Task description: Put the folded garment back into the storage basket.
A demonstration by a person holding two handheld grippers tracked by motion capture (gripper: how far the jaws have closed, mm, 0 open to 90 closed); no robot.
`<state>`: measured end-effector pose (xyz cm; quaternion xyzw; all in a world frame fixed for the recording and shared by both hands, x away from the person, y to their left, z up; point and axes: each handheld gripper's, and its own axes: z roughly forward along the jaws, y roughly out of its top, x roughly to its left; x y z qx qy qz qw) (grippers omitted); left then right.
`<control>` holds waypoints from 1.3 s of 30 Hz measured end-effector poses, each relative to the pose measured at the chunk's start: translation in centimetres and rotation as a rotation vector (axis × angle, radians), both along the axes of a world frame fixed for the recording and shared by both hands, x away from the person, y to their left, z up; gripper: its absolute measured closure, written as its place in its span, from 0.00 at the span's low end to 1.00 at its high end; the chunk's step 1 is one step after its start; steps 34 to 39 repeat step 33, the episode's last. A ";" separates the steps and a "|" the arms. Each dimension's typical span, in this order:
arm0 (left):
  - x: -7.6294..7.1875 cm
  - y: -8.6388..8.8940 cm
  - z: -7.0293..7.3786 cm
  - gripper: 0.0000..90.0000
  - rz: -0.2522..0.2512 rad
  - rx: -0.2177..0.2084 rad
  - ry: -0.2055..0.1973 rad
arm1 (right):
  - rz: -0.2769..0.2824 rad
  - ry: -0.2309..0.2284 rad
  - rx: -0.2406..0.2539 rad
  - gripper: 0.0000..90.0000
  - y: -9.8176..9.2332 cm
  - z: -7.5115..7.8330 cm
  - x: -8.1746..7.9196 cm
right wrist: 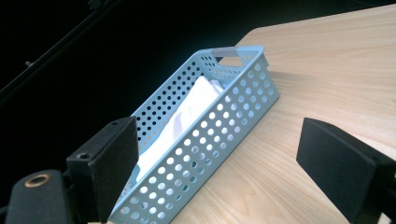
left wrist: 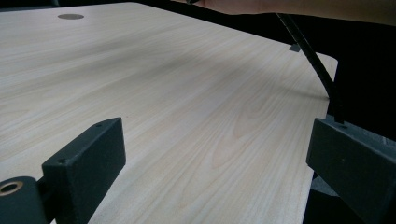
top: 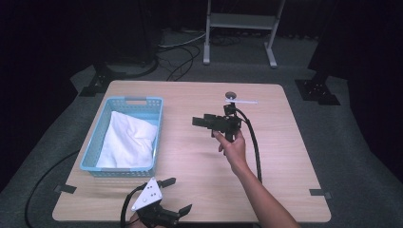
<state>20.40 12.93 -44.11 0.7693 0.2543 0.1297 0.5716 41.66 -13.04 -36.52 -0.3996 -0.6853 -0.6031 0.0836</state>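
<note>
**Both claws apart, basket along the bench's left side**

We see a light blue perforated basket (top: pixel 124 135) resting on the left half of the wooden bench (top: pixel 285 156). Its long axis runs from the near edge toward the far edge, tilted slightly so the far end leans rightward, and the far short wall carries a handle slot (top: pixel 136 100). Inside lies a crumpled white cloth (top: pixel 127 140), covering most of the basket floor.

In the right gripper view, the basket (right wrist: pixel 219 126) stretches away from us diagonally, its handle end farthest from the camera, with the cloth (right wrist: pixel 187 116) showing above the holed side wall.

We find the right claw (top: pixel 199 121) held above the middle of the bench by the right hand (top: pixel 233 147), pointing left toward the basket but well apart from it. Its jaws stand wide apart with nothing between them. Its cable (top: pixel 254 147) trails back toward the near edge.

The left claw (top: pixel 176 194) sits at the near edge of the bench, just below the basket's near right corner, pointing right, with a grey three-cornered plate (top: pixel 148 193) on top. Its jaws are also spread apart and empty; the left gripper view shows bare wood (left wrist: pixel 187 102) between them.

A small dark round disc (top: pixel 230 94) lies near the far edge, and a thin white strip (top: pixel 241 101) sits just beside it.
</note>
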 end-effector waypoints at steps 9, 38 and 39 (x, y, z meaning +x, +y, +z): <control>0.0 0.0 0.0 0.05 0.000 -0.001 0.001 | -0.006 0.000 -0.011 0.14 -0.6 -0.4 -0.2; -0.1 0.0 0.0 0.05 -0.001 0.001 -0.002 | -0.006 0.027 -0.059 0.15 -2.3 -1.2 -1.0; -0.1 0.0 0.0 0.05 -0.001 0.001 -0.002 | -0.006 0.027 -0.059 0.15 -2.3 -1.2 -1.0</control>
